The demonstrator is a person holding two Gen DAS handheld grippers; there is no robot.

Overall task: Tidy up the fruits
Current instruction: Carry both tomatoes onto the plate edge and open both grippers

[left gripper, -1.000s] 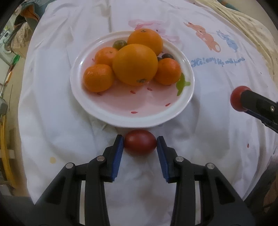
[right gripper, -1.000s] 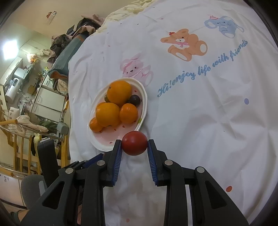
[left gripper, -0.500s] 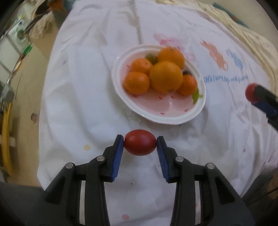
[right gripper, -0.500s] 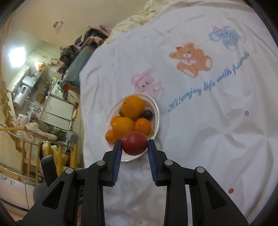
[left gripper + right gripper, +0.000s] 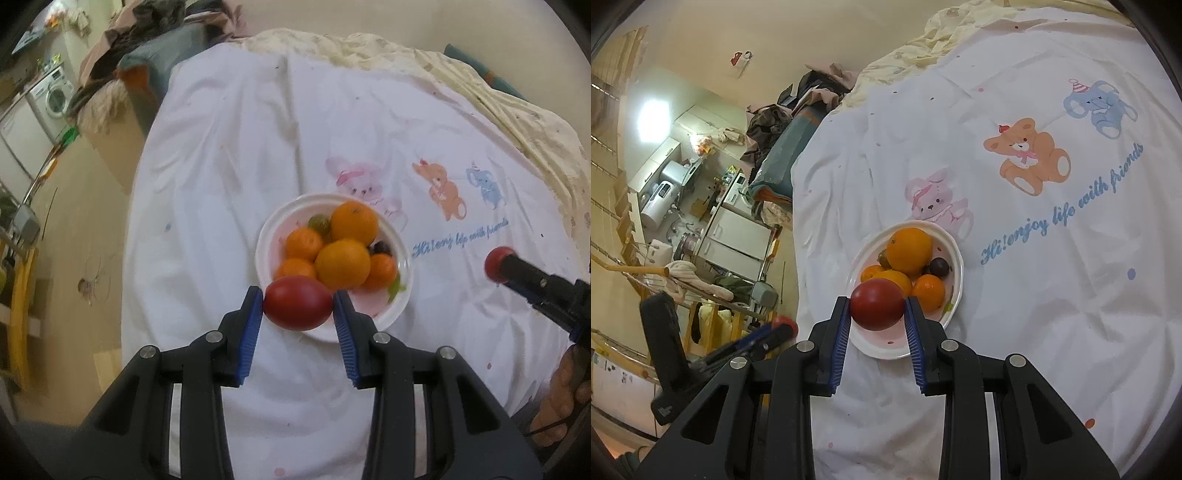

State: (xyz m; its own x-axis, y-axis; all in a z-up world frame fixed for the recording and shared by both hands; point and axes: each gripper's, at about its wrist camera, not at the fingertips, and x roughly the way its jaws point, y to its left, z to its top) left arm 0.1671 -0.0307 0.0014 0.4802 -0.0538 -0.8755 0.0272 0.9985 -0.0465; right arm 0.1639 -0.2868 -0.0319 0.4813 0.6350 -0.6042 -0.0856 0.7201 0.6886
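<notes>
a: what does the left wrist view show?

b: the left gripper points forward over the near rim of the plate, its blue pads pinching an oval red fruit from both sides. the fruit is in the air, in front of the oranges piled on the plate. the plate sits on a white sheet printed with cartoon animals.

a: any sign of the other tool there?

b: yes, the right gripper reaches in from the right edge, held level above the sheet, well apart from the plate, with a round red fruit at its tip. a hand grips its handle low right.

a: and the right wrist view?

b: the right gripper aims at the plate too, fingers clamped on the round red fruit, which hangs over the plate's near part. the left gripper appears blurred at lower left, red at its tip.
</notes>
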